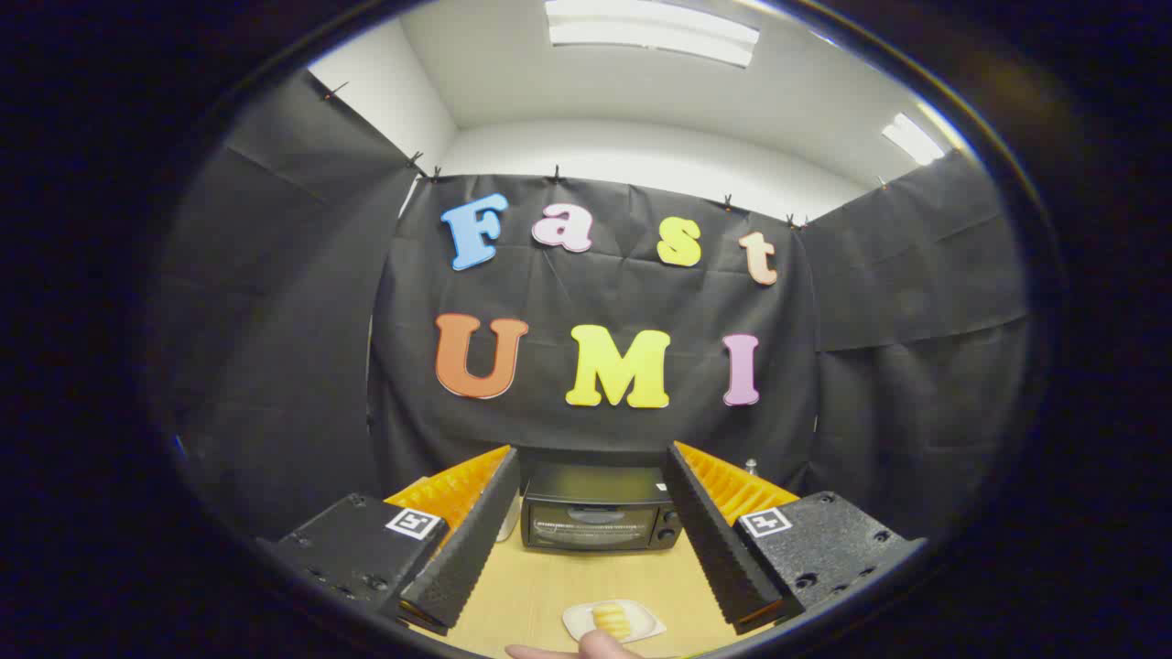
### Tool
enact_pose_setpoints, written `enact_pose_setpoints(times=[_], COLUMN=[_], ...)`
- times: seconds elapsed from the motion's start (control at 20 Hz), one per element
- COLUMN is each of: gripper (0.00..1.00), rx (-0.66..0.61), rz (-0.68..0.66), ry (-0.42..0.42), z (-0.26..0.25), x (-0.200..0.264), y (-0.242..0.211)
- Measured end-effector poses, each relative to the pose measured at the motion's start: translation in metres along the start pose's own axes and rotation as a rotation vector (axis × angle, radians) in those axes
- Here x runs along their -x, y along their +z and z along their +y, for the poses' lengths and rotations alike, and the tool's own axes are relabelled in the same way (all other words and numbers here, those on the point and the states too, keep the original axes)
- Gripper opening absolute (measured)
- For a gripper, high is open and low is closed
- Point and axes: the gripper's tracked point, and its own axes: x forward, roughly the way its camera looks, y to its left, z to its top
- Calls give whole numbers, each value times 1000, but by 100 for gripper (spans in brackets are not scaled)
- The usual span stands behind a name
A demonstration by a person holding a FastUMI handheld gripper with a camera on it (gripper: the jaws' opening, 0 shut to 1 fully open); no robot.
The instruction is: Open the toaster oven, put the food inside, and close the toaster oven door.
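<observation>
No words or numbers can be read on the table things. The toaster oven (pixel 600 519) has a thin strip of pale print (pixel 593 528) across its door glass, too small to make out, and any marks by its two knobs are blurred as well. Nearer than the oven, the gripper (pixel 591 456) carries two square black-and-white coded markers, signs without letters: one marker (pixel 411 523) on the block to the oven's left, the other marker (pixel 765 522) on the block to its right. The fingers stand wide apart, gripping nothing, with the oven beyond them.
</observation>
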Motion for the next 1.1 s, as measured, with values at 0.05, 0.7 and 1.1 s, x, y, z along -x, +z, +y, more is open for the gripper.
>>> enact_pose_setpoints(times=[0.05,0.7,1.1], gripper=[100,100,100], rx=[-7,-57,-55], rz=[-3,8,27], ry=[-1,-5,-13], z=[0,-10,-17], x=[0,-4,-12], y=[0,-5,-12])
